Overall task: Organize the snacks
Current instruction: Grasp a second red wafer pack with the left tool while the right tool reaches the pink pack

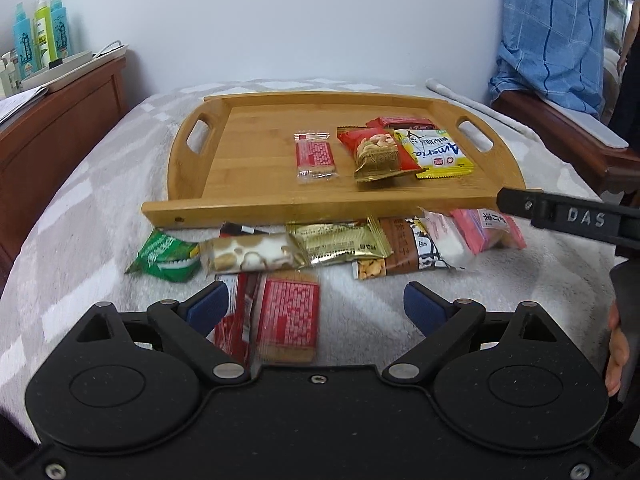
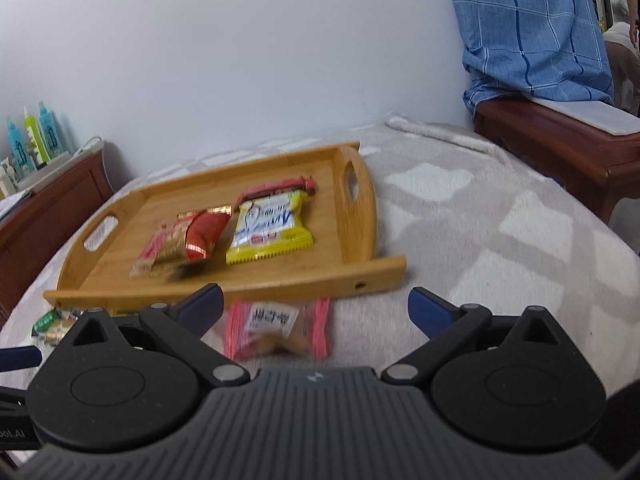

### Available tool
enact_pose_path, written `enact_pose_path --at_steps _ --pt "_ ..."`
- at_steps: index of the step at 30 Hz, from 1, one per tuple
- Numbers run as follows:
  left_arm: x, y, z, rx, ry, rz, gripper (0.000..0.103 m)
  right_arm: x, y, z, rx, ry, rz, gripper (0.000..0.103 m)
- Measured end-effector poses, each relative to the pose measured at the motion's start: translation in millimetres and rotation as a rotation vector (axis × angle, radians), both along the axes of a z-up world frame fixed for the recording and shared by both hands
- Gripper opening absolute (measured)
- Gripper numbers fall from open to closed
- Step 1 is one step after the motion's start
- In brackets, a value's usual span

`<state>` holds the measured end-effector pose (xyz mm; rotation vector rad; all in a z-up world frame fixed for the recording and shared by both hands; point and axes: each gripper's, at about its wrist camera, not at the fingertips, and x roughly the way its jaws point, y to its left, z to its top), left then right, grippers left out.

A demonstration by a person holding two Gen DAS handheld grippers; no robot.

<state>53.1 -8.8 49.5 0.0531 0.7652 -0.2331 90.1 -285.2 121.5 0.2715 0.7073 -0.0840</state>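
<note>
A grey-and-white patterned blanket [image 1: 80, 208] covers the whole surface, and on it sits a rectangular bamboo tray with cut-out handles [image 1: 256, 148], its far corners curving out of true in the fisheye. Both gripper bodies block the bottom of their views, hiding the blanket nearest the person. The right wrist view is blurred, so wrapper print there cannot be read. On the tray lie a yellow biscuit packet [image 1: 438, 152], a red-and-gold nut packet [image 1: 376, 152] overlapping it, a red wrapper [image 1: 400, 122] mostly hidden behind those two, and a clear-ended red wafer pack [image 1: 315, 157] set apart to the left. In front of the tray's near rail a row of loose snacks crowds together: a green packet [image 1: 166, 254], a white nougat bar [image 1: 250, 256], a gold foil bar [image 1: 340, 240], a brown peanut pack [image 1: 400, 252] and a pink packet [image 2: 278, 328] partly tucked under the rail. The left gripper [image 1: 316, 308] stands wide, its blue pads either side of a red cracker pack [image 1: 288, 316] without touching it. The right gripper [image 2: 316, 312] also gapes wide over the pink packet, gripping nothing.
</note>
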Motion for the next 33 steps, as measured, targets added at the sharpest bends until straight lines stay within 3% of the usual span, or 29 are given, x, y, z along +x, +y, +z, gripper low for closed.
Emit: enact_pose_path --at_steps 4,7,12,23,30,33 --pt "-7.0 1.3 -0.2 -0.034 0.006 -0.022 0.074 -1.6 6.0 -3.2 -0.011 0.010 0.012 0.103" --pt "-9.3 -0.3 -2.2 -0.016 0.002 -0.027 0.066 -1.0 6.8 -5.3 -0.005 0.017 0.005 0.102" --pt "-3.2 1.5 -9.6 -0.016 0.032 -0.004 0.054 1.4 0.3 -9.8 0.049 0.050 -0.014 0.088" --pt "8.6 0.5 -20.6 0.007 0.056 0.033 0.057 8.4 9.9 -16.3 0.022 0.077 0.022 0.085" --pt "10.3 5.4 -15.7 -0.033 0.061 0.046 0.031 13.9 21.0 -19.6 -0.023 0.081 0.061 0.085" --pt "9.7 6.2 -14.4 -0.048 0.065 0.045 0.032 13.8 24.4 -19.5 -0.029 0.079 0.082 0.076"
